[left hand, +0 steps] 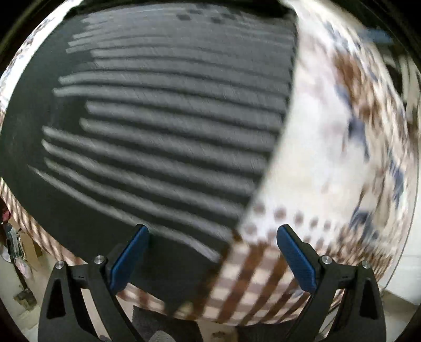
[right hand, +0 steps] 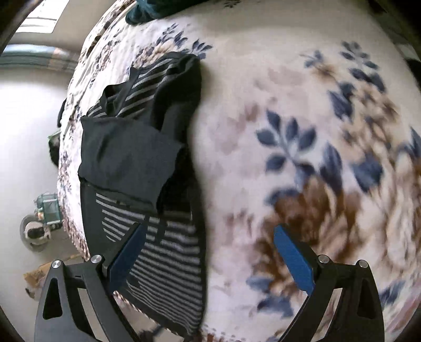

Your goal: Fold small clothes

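Observation:
A small black garment with grey stripes (left hand: 163,126) lies on a white floral blanket (left hand: 329,136) and fills most of the left wrist view. My left gripper (left hand: 213,244) is open just above the garment's near right edge, holding nothing. In the right wrist view the same garment (right hand: 147,168) lies along the bed's left side, with a black sleeve folded across its middle. My right gripper (right hand: 210,250) is open and empty over the garment's near right edge and the blanket (right hand: 302,131).
The bed edge runs along the left in the right wrist view, with pale floor (right hand: 29,126) and a small wheeled object (right hand: 42,218) below it. A dark cloth (right hand: 147,10) lies at the far end of the bed. Both views are motion-blurred.

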Tool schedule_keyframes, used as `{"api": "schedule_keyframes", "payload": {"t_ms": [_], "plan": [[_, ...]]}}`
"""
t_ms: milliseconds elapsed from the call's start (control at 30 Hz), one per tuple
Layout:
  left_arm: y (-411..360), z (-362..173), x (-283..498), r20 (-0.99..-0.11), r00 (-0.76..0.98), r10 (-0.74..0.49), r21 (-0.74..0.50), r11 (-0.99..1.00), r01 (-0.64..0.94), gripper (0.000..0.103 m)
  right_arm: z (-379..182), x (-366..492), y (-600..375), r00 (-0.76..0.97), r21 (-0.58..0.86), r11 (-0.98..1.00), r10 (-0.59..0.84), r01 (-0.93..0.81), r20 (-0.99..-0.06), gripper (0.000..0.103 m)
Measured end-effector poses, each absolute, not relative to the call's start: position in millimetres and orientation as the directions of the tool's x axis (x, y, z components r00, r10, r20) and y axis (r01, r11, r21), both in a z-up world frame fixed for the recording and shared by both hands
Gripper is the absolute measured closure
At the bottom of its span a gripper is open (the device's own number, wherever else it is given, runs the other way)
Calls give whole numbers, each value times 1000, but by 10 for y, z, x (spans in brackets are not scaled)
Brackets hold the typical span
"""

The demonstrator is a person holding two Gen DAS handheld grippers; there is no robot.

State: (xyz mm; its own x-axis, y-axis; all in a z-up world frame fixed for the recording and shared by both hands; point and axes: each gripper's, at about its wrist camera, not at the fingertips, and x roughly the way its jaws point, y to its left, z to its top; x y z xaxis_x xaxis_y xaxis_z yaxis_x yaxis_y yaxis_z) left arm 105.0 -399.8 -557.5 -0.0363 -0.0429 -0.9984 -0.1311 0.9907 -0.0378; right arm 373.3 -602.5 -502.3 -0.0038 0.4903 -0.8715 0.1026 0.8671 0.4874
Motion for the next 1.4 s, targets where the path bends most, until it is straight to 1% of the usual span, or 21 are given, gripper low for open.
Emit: {"api": "schedule_keyframes", "payload": {"t_ms": [133, 200, 300, 333, 367, 400, 433, 467, 500, 533, 567, 600, 667, 700, 800, 967, 1033, 1200, 1400], "plan": [[-4127, -5769, 999, -999, -27, 30, 33, 995, -97, 3, -5320, 4160, -5827, -50, 546, 834, 550, 79, -833, 4], [-4093, -5778, 1065, -999, 1, 46, 46, 993, -109, 3, -5579, 4359, -5628, -108, 577, 813, 582, 77, -806, 4], [-4042, -5762, 1188, -995, 48, 82, 75, 989, -127, 4, -5839, 4502, -5433, -152, 576, 812, 584, 101, -797, 4], [-4033, -5761, 1214, -994, 61, 96, 88, 989, -122, 7, -5873, 4532, -5383, -151, 570, 816, 578, 96, -802, 2], [-4025, -5754, 1228, -992, 71, 105, 96, 988, -119, 23, -5884, 4549, -5355, -143, 564, 820, 572, 96, -808, 2], [-4015, -5733, 1244, -989, 91, 119, 108, 988, -113, 33, -5870, 4551, -5344, -126, 569, 815, 579, 108, -805, 2], [-3990, -5698, 1274, -985, 109, 133, 122, 987, -103, 58, -5845, 4547, -5339, -107, 579, 808, 589, 110, -801, 5], [-3977, -5667, 1287, -983, 121, 141, 129, 987, -98, 79, -5811, 4539, -5319, -89, 592, 800, 599, 94, -796, 19], [-3977, -5631, 1313, -981, 133, 144, 133, 987, -91, 85, -5808, 4520, -5299, -92, 588, 805, 593, 79, -800, 32], [-3956, -5606, 1336, -979, 142, 145, 134, 988, -80, 93, -5816, 4499, -5280, -97, 579, 812, 583, 75, -806, 55], [-3912, -5594, 1358, -981, 142, 133, 123, 989, -77, 96, -5819, 4475, -5269, -96, 583, 809, 588, 78, -803, 60], [-3871, -5591, 1368, -982, 142, 121, 111, 991, -81, 97, -5817, 4456, -5260, -87, 588, 805, 594, 80, -800, 64], [-3689, -5548, 1394, -985, 149, 90, 74, 991, -111, 98, -5790, 4446, -5270, -66, 603, 790, 611, 108, -789, 84], [-3593, -5510, 1404, -984, 154, 84, 66, 990, -121, 98, -5760, 4431, -5281, -56, 609, 784, 618, 121, -784, 85], [-3372, -5269, 1420, -976, 198, 88, 59, 987, -152, 99, -5609, 4411, -5253, -27, 618, 776, 625, 129, -780, 87], [-2761, -4684, 1468, -953, 293, 76, 3, 970, -242, 99, -5266, 4397, -5152, 19, 617, 777, 620, 126, -785, 88], [-2676, -4522, 1436, -941, 329, 74, -15, 966, -259, 99, -5094, 4392, -5076, 46, 612, 781, 611, 123, -790, 88], [-2322, -4346, 1379, -929, 370, 19, -105, 944, -313, 99, -4723, 4489, -4510, 86, 571, 812, 565, 119, -821, 88], [-1544, -4414, 1375, -917, 395, -55, -213, 904, -370, 99, -4548, 4809, -3220, 91, 493, 866, 487, 78, -869, 88]]}}
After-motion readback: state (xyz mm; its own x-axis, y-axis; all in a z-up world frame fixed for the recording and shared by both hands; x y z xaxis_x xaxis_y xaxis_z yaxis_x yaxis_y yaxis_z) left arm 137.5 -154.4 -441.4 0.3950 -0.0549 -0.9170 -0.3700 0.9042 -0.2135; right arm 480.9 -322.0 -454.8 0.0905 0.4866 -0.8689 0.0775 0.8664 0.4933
